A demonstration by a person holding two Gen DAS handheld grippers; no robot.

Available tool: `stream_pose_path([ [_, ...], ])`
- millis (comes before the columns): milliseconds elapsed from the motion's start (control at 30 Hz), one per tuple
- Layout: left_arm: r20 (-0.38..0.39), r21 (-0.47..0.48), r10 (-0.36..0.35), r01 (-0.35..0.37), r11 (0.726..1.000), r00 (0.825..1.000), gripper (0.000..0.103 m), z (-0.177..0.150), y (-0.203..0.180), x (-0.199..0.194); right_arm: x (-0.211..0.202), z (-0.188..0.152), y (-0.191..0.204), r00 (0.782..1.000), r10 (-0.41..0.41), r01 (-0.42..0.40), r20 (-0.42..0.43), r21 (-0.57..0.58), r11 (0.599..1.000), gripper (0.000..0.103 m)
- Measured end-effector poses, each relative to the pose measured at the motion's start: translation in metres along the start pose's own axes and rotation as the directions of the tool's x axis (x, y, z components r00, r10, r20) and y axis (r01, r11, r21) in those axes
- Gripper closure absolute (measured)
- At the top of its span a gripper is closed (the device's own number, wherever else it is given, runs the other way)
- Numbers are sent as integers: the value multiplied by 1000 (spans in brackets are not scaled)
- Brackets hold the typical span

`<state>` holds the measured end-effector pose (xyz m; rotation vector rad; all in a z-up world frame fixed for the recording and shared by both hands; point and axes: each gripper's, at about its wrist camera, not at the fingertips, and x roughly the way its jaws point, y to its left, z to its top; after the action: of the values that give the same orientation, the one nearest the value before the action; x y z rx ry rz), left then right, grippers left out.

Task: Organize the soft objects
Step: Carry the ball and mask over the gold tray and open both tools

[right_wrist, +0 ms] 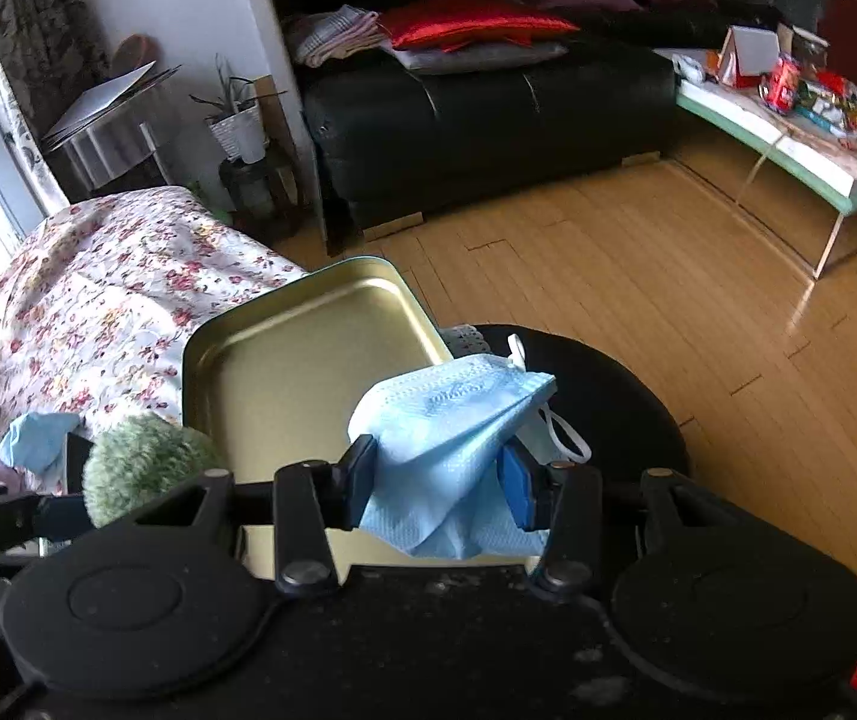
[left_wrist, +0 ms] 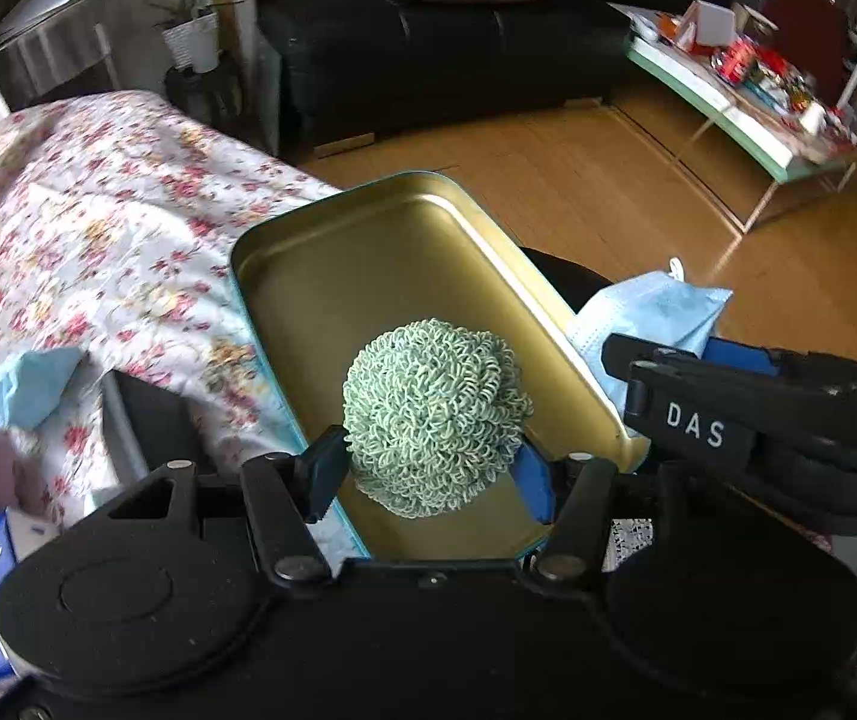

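The left gripper [left_wrist: 431,474] pinches a green looped scrubber ball [left_wrist: 434,414] between its pads, over the open gold tin [left_wrist: 332,276]. Just beside it, the right gripper [right_wrist: 437,486] clamps a crumpled blue face mask [right_wrist: 446,438] at the tin's edge. The tin rests against a floral bedspread [left_wrist: 98,228], where another blue mask [left_wrist: 32,384] lies.

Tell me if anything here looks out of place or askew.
One thing: the gold tin tray sits skewed, part on the flowered cloth and part over the black round seat, so it may be tilted. A second blue mask lies crumpled on the cloth, not in the tray.
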<state>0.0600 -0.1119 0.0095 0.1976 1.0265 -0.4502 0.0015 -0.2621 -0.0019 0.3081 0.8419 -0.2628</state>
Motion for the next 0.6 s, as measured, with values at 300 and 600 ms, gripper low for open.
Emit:
stream_pose_path([
  [300,-19,-27,32,-32,999,999,35,-15,6,4,12,6,9,1000,10,-11,-29,-22,1000,60],
  [600,-41,-82,38,-41,996,998,35,-33,25,3,21,23,46,998,69,-68,-1,-127,990,41],
])
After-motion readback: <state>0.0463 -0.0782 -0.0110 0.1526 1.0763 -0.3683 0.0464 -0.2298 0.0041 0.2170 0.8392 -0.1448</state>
